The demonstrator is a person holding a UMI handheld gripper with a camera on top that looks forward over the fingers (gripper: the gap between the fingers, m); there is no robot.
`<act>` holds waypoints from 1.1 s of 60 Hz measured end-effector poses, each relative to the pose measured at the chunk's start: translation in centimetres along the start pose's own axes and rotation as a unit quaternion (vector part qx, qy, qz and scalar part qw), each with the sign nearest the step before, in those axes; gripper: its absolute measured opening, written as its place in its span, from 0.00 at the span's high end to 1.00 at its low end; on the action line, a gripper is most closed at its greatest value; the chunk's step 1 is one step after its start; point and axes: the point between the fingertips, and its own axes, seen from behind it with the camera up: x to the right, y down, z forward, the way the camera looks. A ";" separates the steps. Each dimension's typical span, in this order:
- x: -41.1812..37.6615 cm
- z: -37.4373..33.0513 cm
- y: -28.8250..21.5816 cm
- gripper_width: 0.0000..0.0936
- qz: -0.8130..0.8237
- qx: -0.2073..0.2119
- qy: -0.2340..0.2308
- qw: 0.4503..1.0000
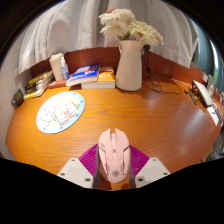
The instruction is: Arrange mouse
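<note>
Orange-brown wood forms the rounded table (pixel 150 120) that fills the middle of the frame, backed by pale curtains (pixel 70 25) across the top. At the bottom centre a pale pink mouse (pixel 113 153) is held between the gripper (pixel 113 172) fingers, whose magenta pads (pixel 88 157) are pressed against its two sides. A round blue-and-white disc (pixel 60 112) lies flat at centre left. A white vase (pixel 129 65) of cream flowers (pixel 128 26) stands at upper centre, with stacked books (pixel 90 75) just to its left and a white box (pixel 59 66) beyond them. More items are seen at the far left (pixel 38 84) and right (pixel 205 95) edges. Printing on the books and disc cannot be read.
</note>
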 end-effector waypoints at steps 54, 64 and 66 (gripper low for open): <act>-19.3 1.1 -23.4 0.57 -0.028 0.087 -0.044 0.995; -21.4 7.4 -14.8 0.62 -0.019 0.002 -0.038 0.999; -21.6 8.1 -13.8 0.58 -0.020 -0.005 -0.035 0.999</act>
